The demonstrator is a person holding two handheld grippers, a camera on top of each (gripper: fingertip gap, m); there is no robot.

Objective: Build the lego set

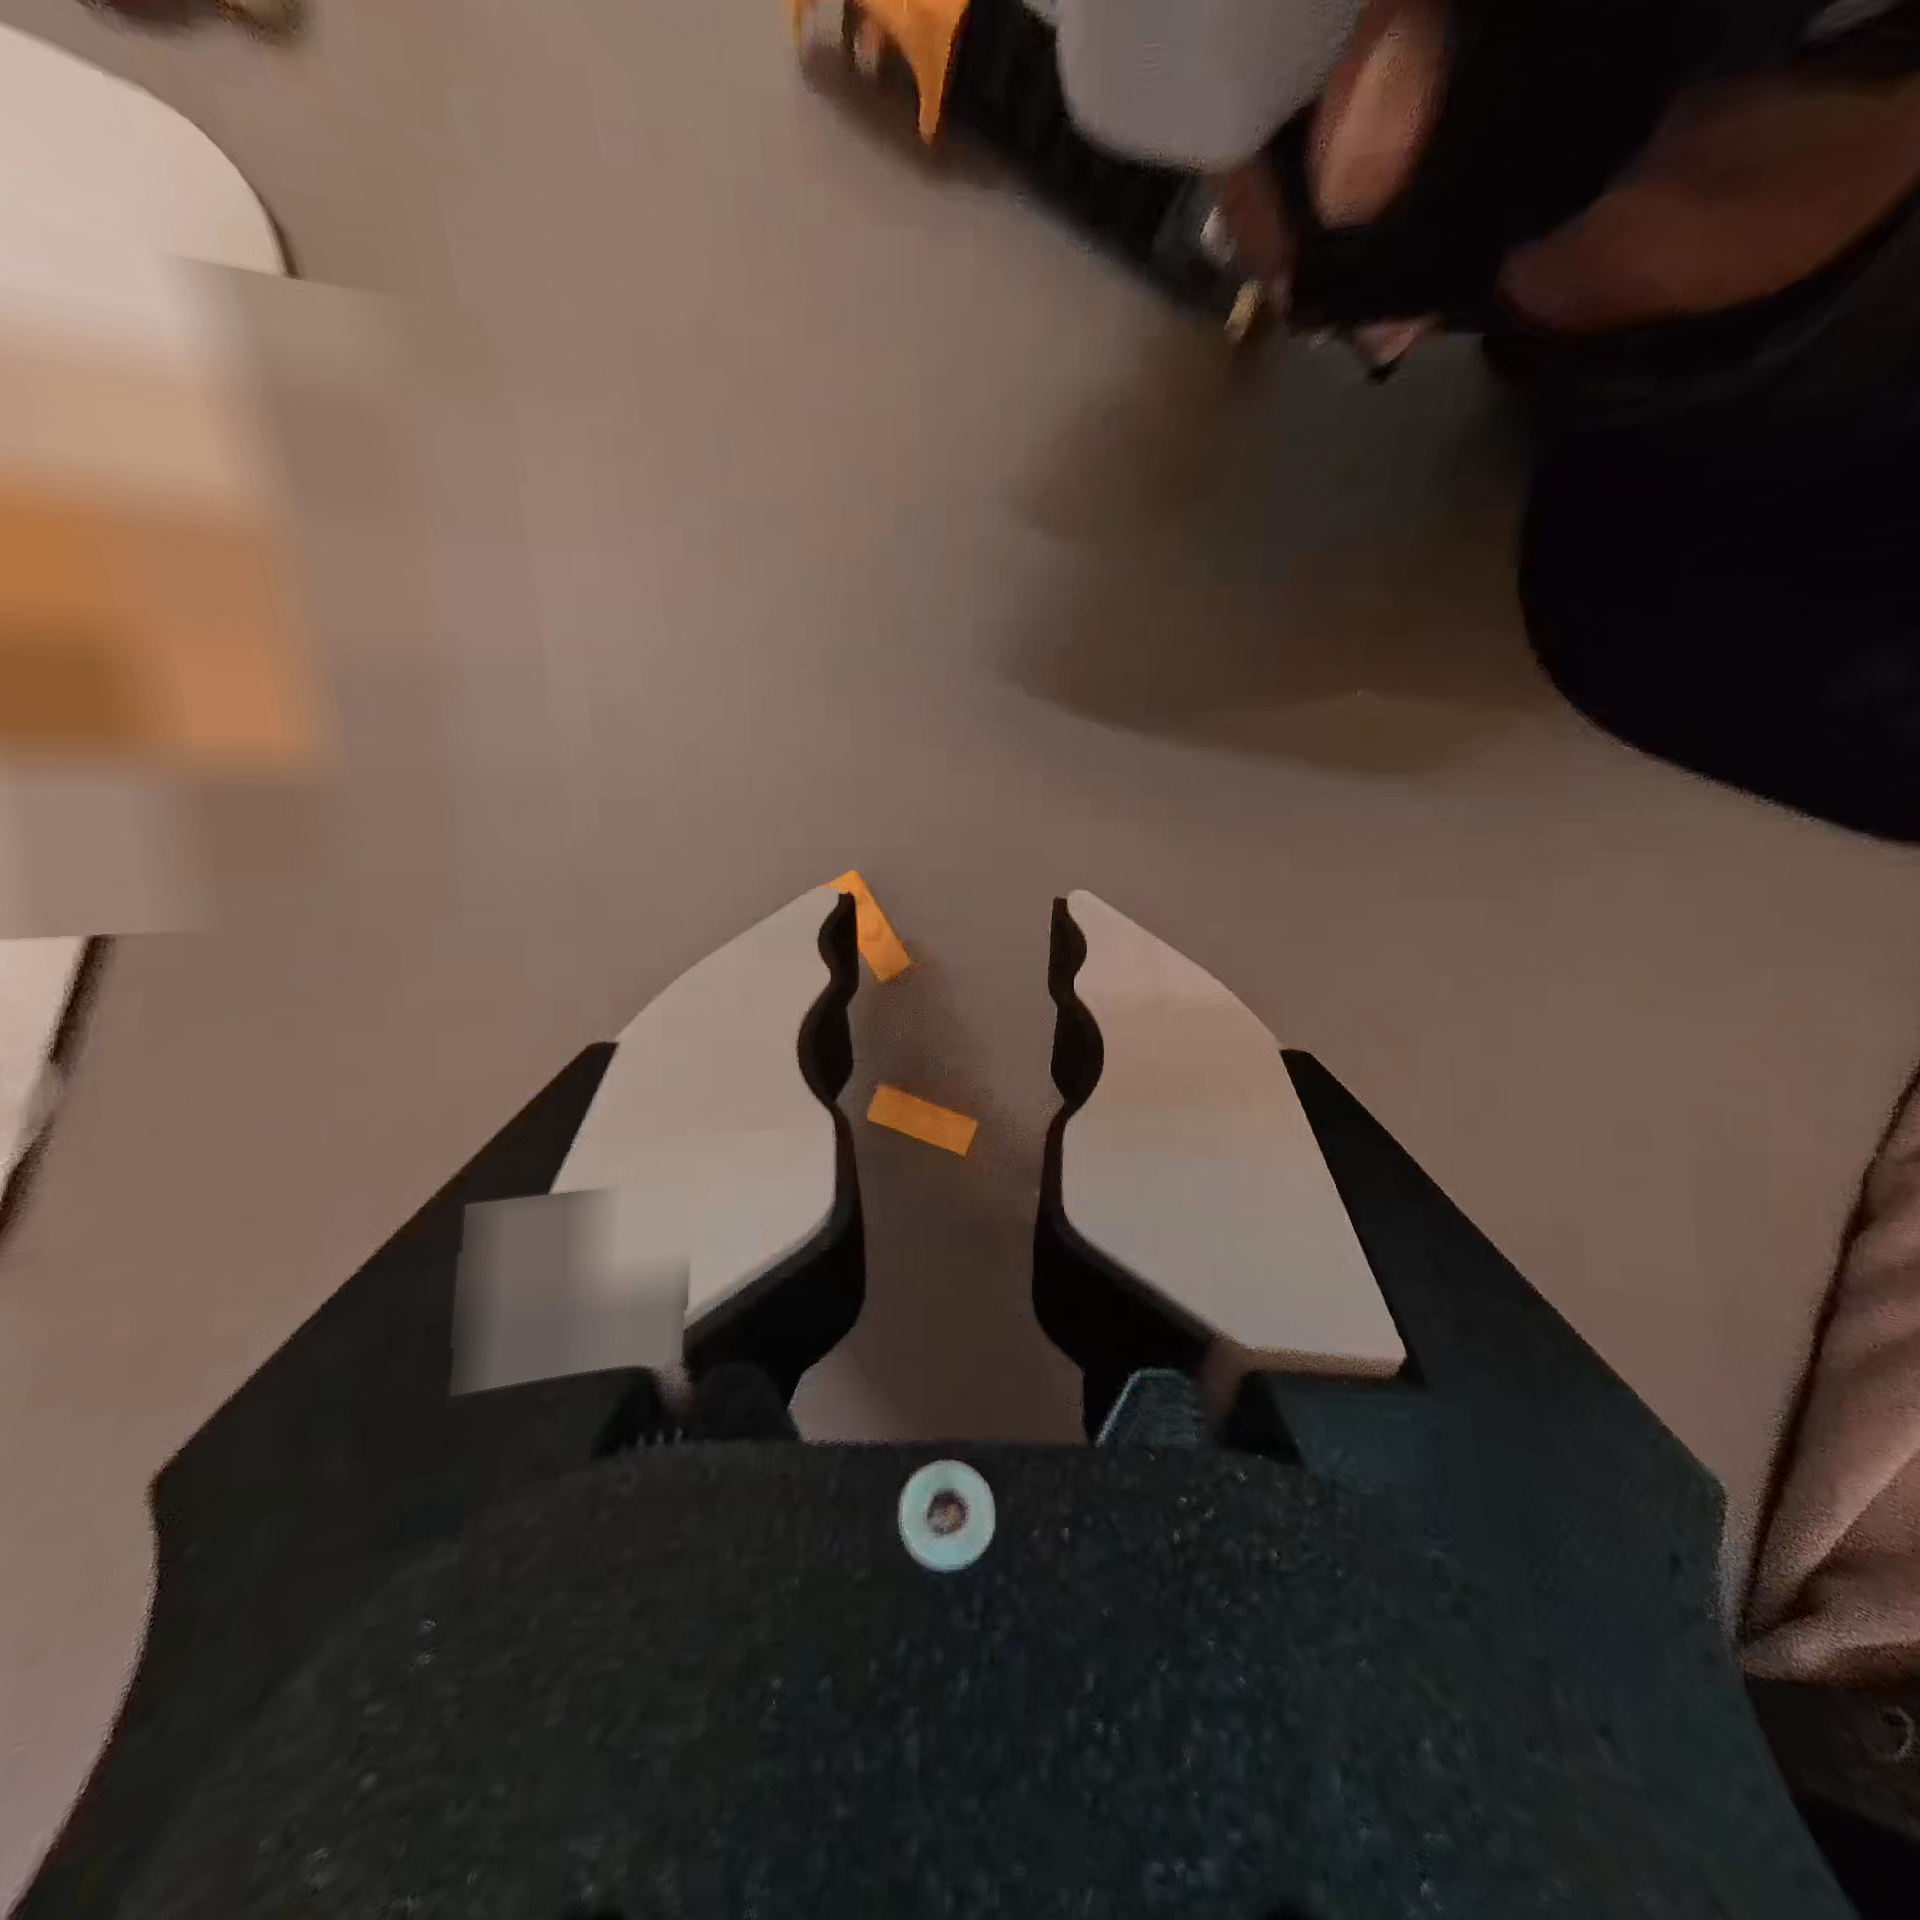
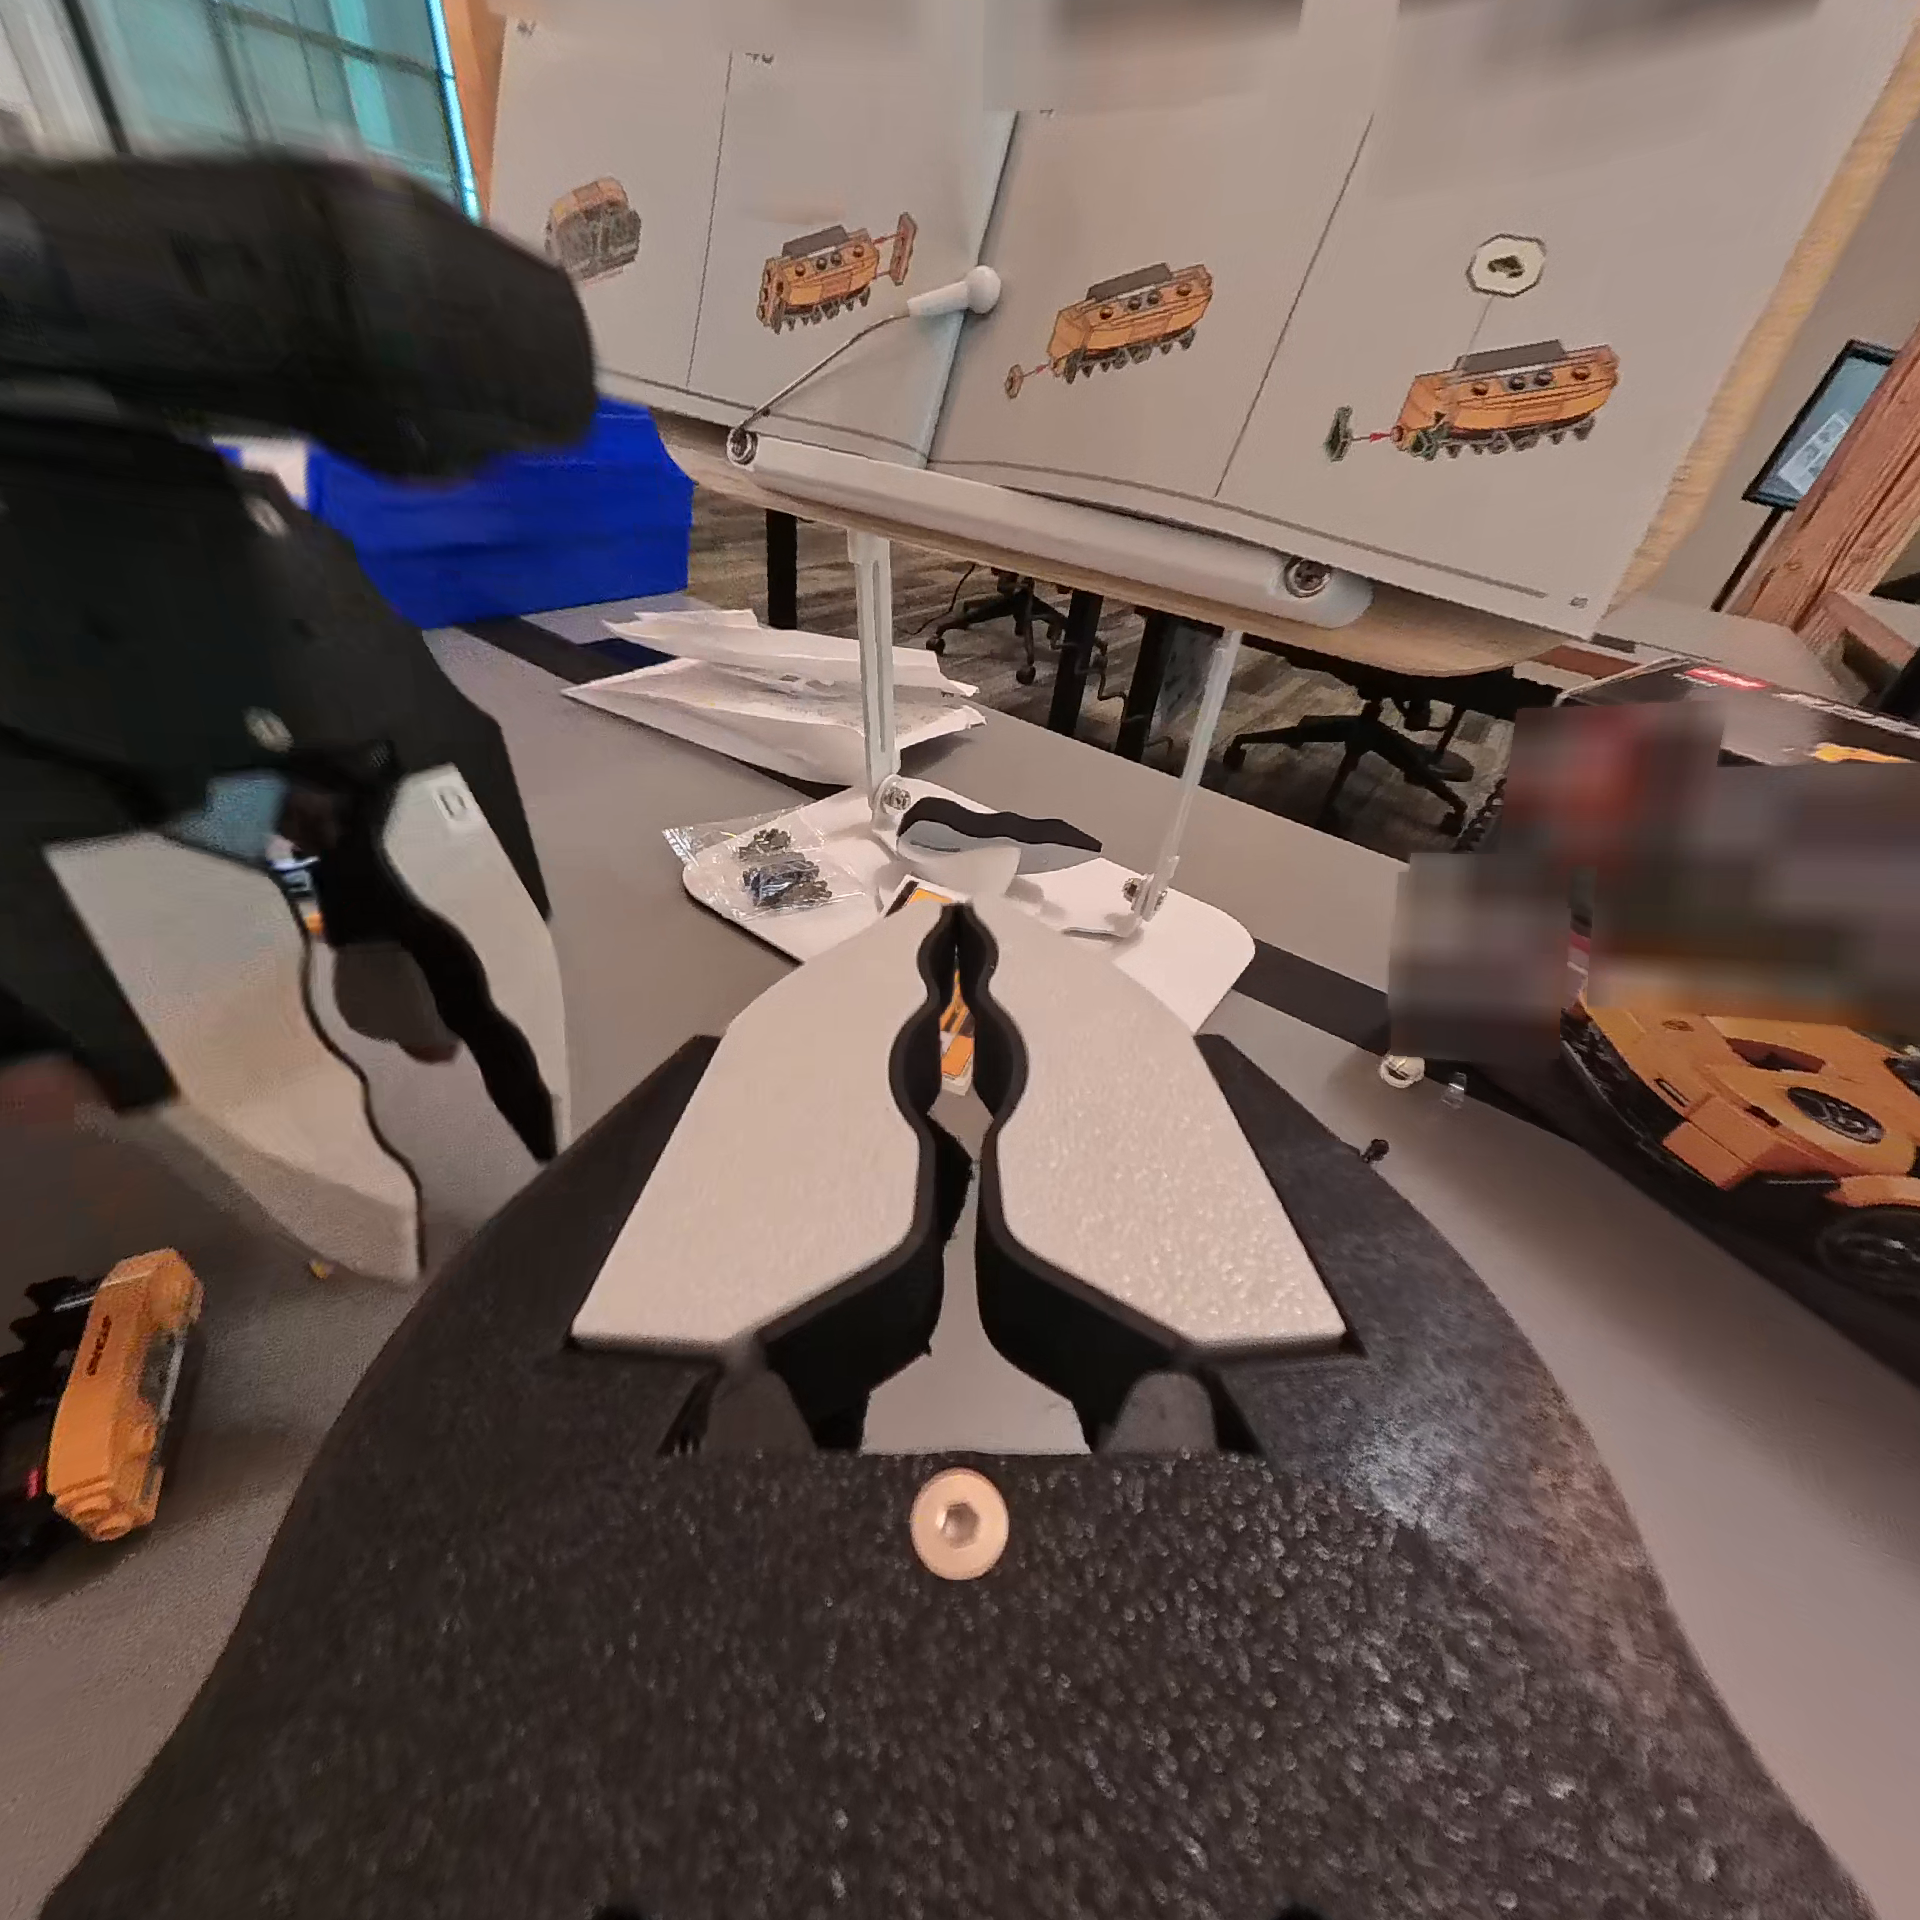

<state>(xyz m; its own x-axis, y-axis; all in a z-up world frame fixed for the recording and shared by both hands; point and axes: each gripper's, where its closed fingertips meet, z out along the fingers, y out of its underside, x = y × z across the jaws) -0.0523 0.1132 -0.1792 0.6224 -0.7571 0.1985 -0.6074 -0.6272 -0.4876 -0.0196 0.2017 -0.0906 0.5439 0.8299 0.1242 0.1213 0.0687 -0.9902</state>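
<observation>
Sitting at the lower left of the right wrist view, a partly built orange car section (image 2: 109, 1392) lies on the grey desk (image 2: 1558, 1538), touched by neither tool. Above it in that view hangs the left gripper (image 2: 499, 1039), blurred, jaws apart. Its own camera confirms this: the left gripper (image 1: 951, 914) hovers with jaws spread wide and nothing between them, over two small flat orange pieces (image 1: 920, 1120) lying loose on the desk near the frame's centre; one (image 1: 876, 935) is partly hidden behind the left finger. Moving to the centre of the right wrist view, the right gripper (image 2: 957, 920) has its jaws nearly together, and a small orange piece (image 2: 958, 1039) shows in the narrow gap. It looks pinched there, though I cannot tell for certain whether it is held or merely lying beyond. Just past the tips, a clear bag of small dark parts (image 2: 774, 868) rests on the white base of a stand (image 2: 1195, 951), which props up the instruction booklet (image 2: 1143, 260) across the top of the frame. At far right lies the set's box (image 2: 1714, 1091), showing the finished orange car. Judging by this, the build is midway: one body section is assembled, loose pieces and the bag remain to be fitted.
</observation>
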